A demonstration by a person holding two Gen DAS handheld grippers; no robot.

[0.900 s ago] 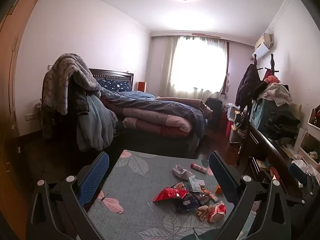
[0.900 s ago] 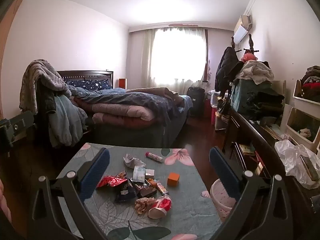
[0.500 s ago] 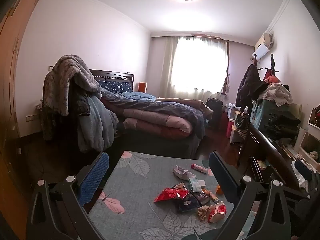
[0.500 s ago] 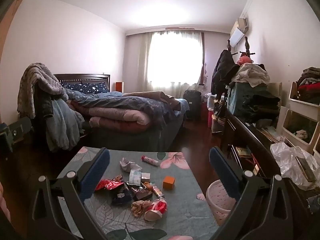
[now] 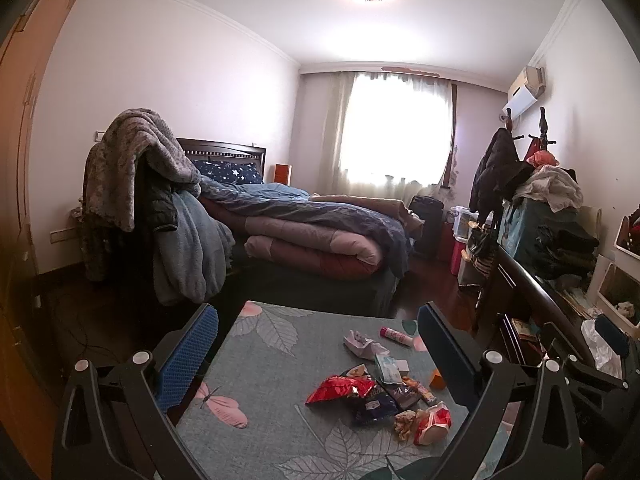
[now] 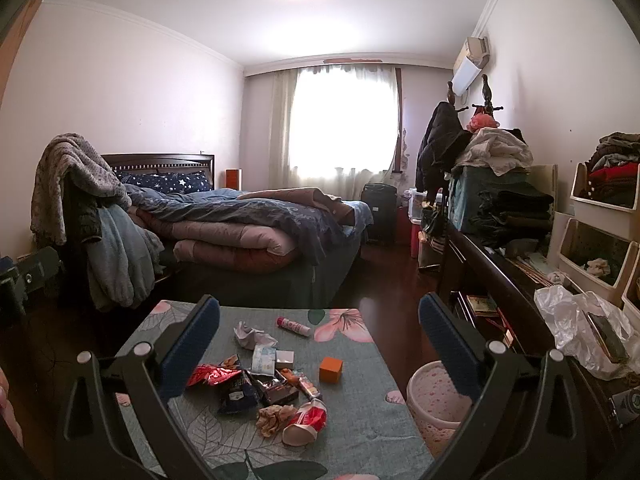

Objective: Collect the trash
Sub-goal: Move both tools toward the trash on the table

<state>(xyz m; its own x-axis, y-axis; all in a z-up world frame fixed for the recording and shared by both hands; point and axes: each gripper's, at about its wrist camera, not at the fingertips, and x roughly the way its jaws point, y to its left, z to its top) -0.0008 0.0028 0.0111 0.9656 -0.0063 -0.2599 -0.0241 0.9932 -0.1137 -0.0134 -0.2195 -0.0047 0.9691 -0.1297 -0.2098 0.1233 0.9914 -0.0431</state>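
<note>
A pile of trash lies on the table's grey floral cloth: a red snack bag, a dark wrapper, a crushed red-and-white cup, crumpled white paper and a pink tube. The same pile shows in the left wrist view, with the red snack bag and the cup. A pink wastebasket stands beside the table's right edge. My left gripper and my right gripper are both open and empty, held above the table's near side.
An orange cube and a small white box sit by the trash. A bed stands behind the table. A dark dresser with clutter and a white plastic bag runs along the right.
Both views have shifted a little; the table and trash sit slightly lower and nearer in the right wrist view. Both grippers stay open.
</note>
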